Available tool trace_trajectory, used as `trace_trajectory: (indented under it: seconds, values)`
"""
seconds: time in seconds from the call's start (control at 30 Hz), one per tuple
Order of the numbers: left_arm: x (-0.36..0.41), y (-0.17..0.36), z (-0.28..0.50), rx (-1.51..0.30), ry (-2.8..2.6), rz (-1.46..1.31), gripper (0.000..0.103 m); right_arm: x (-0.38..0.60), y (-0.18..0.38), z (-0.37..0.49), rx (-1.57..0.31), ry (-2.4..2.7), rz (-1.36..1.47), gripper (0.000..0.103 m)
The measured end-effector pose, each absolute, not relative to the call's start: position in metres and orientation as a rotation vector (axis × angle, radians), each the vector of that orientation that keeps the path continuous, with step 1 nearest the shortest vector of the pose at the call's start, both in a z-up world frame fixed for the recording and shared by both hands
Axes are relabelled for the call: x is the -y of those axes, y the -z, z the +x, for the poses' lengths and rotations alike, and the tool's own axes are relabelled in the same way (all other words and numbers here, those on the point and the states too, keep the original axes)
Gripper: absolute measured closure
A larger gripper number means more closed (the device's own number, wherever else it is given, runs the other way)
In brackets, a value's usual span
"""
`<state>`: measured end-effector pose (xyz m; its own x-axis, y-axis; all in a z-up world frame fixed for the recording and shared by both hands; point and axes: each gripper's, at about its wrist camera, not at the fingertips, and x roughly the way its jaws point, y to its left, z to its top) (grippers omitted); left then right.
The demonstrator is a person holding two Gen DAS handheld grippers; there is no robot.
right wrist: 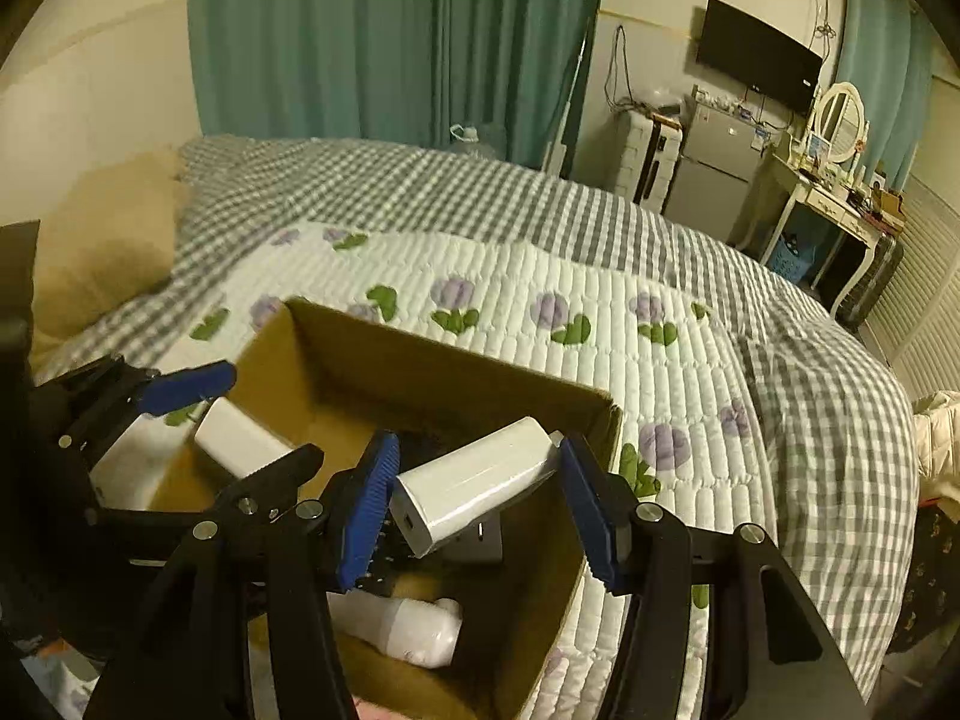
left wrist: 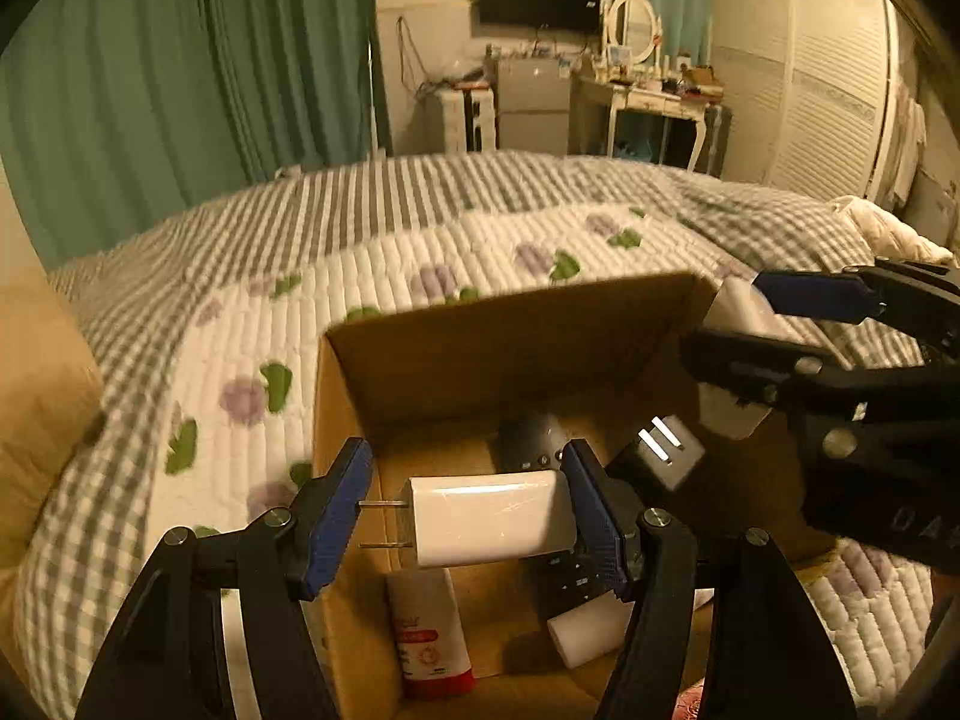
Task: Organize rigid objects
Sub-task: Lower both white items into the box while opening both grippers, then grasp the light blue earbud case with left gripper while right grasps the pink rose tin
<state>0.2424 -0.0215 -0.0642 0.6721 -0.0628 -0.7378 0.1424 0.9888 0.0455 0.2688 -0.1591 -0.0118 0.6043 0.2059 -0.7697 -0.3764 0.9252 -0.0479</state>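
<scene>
An open cardboard box [left wrist: 480, 354] sits on the bed; it also shows in the right wrist view [right wrist: 420, 360]. My left gripper [left wrist: 465, 510] is shut on a white plug charger [left wrist: 489, 519], prongs pointing left, above the box. My right gripper [right wrist: 477, 489] is shut on a white charger block [right wrist: 474, 483] over the box; the right gripper also shows in the left wrist view [left wrist: 738, 318]. Inside the box lie a black remote [left wrist: 558, 576], a black adapter [left wrist: 660, 456], a white tube with a red label [left wrist: 429, 630] and a white bottle [right wrist: 408, 624].
The bed carries a quilted white cover with purple flowers [right wrist: 570, 312] and a grey checked blanket [right wrist: 810, 420]. A tan pillow [right wrist: 102, 240] lies at the left. Green curtains, a wall television, a small fridge and a dressing table stand beyond the bed.
</scene>
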Motion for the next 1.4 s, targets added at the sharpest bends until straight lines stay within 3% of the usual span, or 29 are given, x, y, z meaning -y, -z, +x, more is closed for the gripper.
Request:
trace_trajectory:
  seconds: [0.2, 0.27, 0.3, 0.43, 0.63, 0.77, 0.97, 1.27, 1.4]
  values:
    - [0.019, 0.067, 0.241, -0.804, 0.12, 0.111, 0.034, 0.162, 0.015, 0.276, -0.841, -0.319, -0.191, 0.046]
    - [0.018, 0.058, 0.237, -0.78, 0.119, 0.117, 0.022, 0.167, 0.004, 0.276, -0.818, -0.313, -0.166, 0.026]
    - [0.019, 0.052, 0.233, -0.769, 0.117, 0.124, 0.016, 0.169, -0.004, 0.273, -0.804, -0.312, -0.157, 0.025]
    - [0.015, 0.022, 0.208, -0.717, 0.121, 0.133, 0.015, 0.179, -0.039, 0.252, -0.759, -0.316, -0.17, 0.025]
    - [0.005, -0.015, 0.149, -0.671, 0.126, 0.092, 0.005, 0.195, -0.086, 0.188, -0.682, -0.336, -0.218, 0.011]
    - [0.003, -0.022, 0.112, -0.657, 0.131, 0.085, 0.001, 0.203, -0.091, 0.147, -0.689, -0.37, -0.245, 0.008]
    - [0.009, 0.011, 0.08, -0.662, 0.09, 0.075, 0.0, 0.207, -0.048, 0.11, -0.742, -0.404, -0.275, 0.003]
    - [0.035, 0.115, 0.087, -0.825, 0.091, 0.114, 0.0, 0.216, 0.05, 0.106, -0.824, -0.328, -0.256, 0.003]
    - [0.04, 0.139, 0.085, -0.888, 0.118, 0.126, 0.002, 0.219, 0.067, 0.107, -0.86, -0.324, -0.233, 0.003]
